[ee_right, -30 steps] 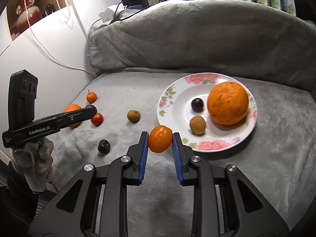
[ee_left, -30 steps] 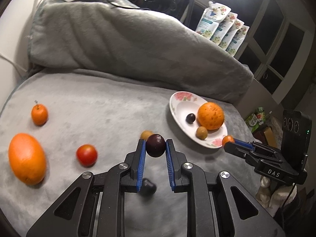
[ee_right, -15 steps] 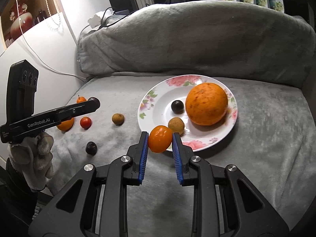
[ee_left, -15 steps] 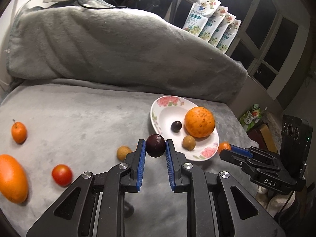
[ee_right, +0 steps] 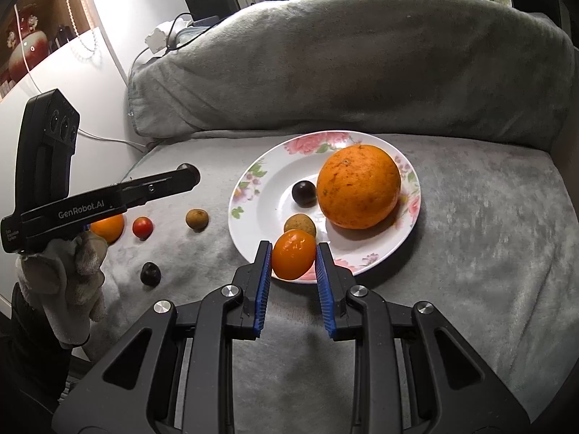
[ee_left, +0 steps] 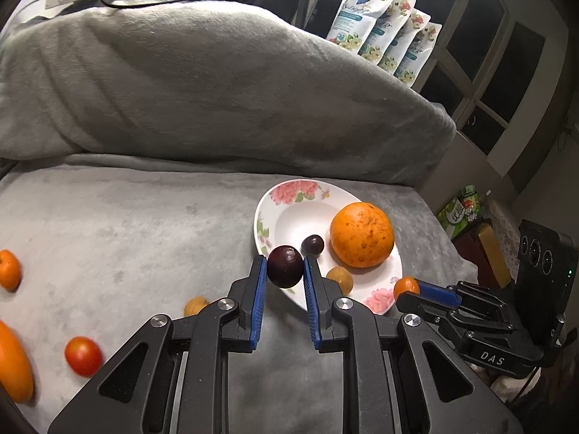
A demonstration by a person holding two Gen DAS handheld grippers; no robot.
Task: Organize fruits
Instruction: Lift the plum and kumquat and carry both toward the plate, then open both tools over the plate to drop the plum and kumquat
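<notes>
Grey fleece blanket (ee_right: 470, 238) covers the surface that carries everything, and a bulky roll of it rises beyond both claws. Judging by the layout, the step in hand is delivery: two fruits are on their way to the floral plate (ee_right: 253, 188), which lies just ahead of the right claw (ee_right: 293, 258) and ahead and slightly right of the left claw (ee_left: 284, 267).

On the plate sit a large orange (ee_right: 359, 186), beyond the right claw and a little to its right, a small dark plum (ee_right: 304, 192) further ahead of its tips, and a brown longan (ee_right: 299, 225) just past them.

The right claw is clamped on a small orange tomato (ee_right: 293, 258), held over the plate's near rim. The left claw is clamped on a dark round plum (ee_left: 284, 267), level with the plate's near-left edge.

Next, each claw needs to be carried over bare porcelain, lowered and opened gently; round fruit may roll, so a low release clear of the big orange seems wise.

Loose fruit remains on the blanket left of the right claw: another orange (ee_right: 108, 226) partly hidden, a brown longan (ee_right: 197, 219), a red tomato (ee_right: 142, 226) and a dark plum (ee_right: 150, 273).
</notes>
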